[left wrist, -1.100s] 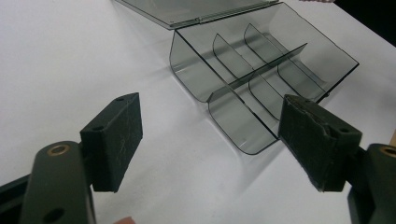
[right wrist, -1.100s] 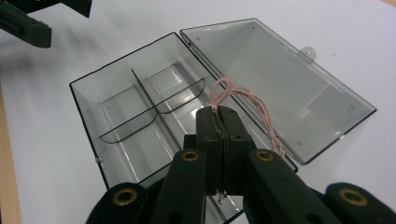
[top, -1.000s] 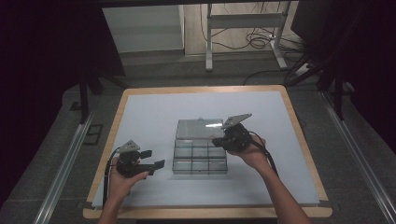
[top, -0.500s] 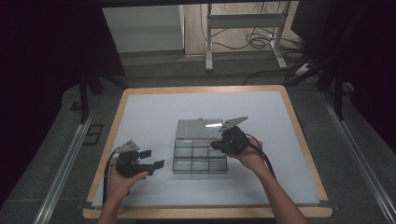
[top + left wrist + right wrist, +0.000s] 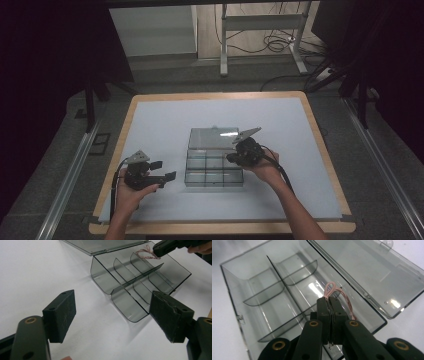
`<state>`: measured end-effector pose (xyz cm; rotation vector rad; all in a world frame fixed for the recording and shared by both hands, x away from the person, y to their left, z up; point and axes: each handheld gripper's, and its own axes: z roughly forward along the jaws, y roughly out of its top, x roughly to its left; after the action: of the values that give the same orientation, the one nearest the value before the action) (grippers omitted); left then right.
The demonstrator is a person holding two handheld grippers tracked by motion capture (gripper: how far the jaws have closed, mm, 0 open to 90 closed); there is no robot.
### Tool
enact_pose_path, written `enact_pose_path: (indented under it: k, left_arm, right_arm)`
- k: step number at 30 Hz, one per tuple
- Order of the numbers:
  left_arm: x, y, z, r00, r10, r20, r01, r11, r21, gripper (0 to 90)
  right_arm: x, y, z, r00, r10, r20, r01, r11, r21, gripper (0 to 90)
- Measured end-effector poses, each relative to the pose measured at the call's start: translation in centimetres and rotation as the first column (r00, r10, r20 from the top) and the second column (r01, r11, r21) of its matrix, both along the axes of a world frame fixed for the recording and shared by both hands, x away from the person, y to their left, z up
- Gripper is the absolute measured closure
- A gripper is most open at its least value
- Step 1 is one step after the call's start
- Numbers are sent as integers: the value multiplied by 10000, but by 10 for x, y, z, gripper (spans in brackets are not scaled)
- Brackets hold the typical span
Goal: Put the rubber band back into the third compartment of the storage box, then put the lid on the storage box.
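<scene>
Nearest the person, the left tool (image 5: 162,172) rests low over the white surface (image 5: 165,125), just left of the clear organizer box (image 5: 214,167). Its jaws stand wide apart with nothing between them; in the left gripper view the two black pads frame bare surface, and the near corner of the box sits just past the right-hand pad. The hand behind it is cut off by the lower edge of that view, with no more than a fingertip showing.

A little farther in, the right tool (image 5: 331,303) hangs over the right end of the box. Its jaws are pressed together on a small loop of pinkish twisted string (image 5: 331,288). The loop pokes out above the tips and a few strands trail down the right side, where they pass behind the jaw and are lost. How long the string is cannot be told. From the high view the string is too small to make out; the right tool's grey plate covers that spot. In the left gripper view the string (image 5: 146,253) shows as a red-and-white tangle hanging from the jaw tips above the far compartments, apparently clear of the box floor.

The box's compartments look bare where they can be seen. Beyond them the lid (image 5: 212,137) lies open and flat on the surface, with glare blotting part of it.
</scene>
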<state>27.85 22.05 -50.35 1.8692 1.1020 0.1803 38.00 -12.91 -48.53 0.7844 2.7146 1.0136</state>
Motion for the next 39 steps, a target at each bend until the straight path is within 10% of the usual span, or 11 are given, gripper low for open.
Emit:
enact_pose_path:
  k: [14,39]
  left_arm:
    - [-2,-1,5,9996,-278,103,281,9991,-309,214]
    - [-3,-3,3,9995,-312,73,314,9993,-223,214]
  right_arm:
    - [-2,-12,9,9992,-275,287,257,9976,637,525]
    - [11,-37,23,9886,-1459,369,1356,9699,2021,355]
